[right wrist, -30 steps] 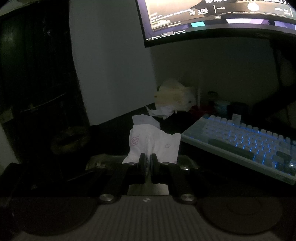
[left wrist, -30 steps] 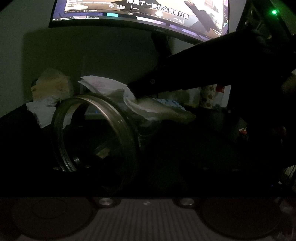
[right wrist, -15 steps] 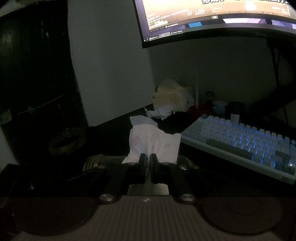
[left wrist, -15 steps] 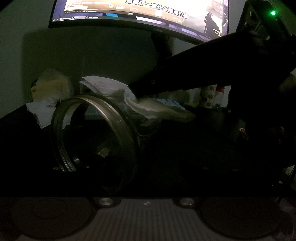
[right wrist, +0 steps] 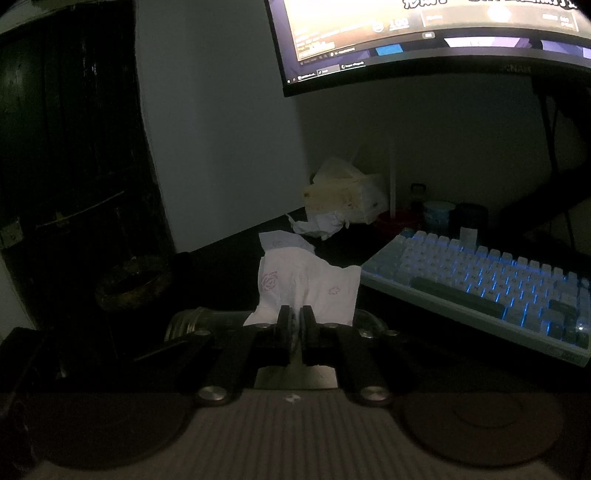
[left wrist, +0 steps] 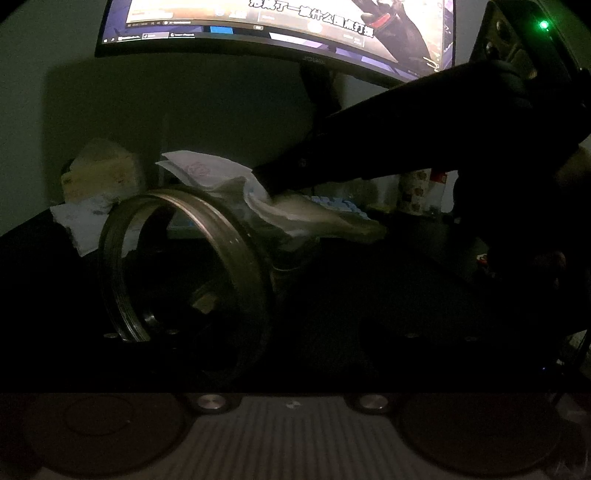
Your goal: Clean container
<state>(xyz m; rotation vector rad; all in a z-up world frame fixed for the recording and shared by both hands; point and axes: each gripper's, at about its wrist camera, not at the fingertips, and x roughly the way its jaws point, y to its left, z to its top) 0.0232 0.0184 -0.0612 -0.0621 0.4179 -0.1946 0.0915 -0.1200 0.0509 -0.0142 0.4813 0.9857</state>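
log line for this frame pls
left gripper: around glass jar, grip unclear | right gripper: shut on tissue, pressed on jar side

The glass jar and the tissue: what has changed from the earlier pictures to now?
Nothing visibly moved. The right gripper stays shut on the white flower-printed tissue, laid on the clear glass jar lying on its side; only the monitor picture differs.

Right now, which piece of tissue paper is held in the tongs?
The flower-printed tissue, pinched in the shut right tongs over the jar. The crumpled tissue lies loose by the tissue pack.
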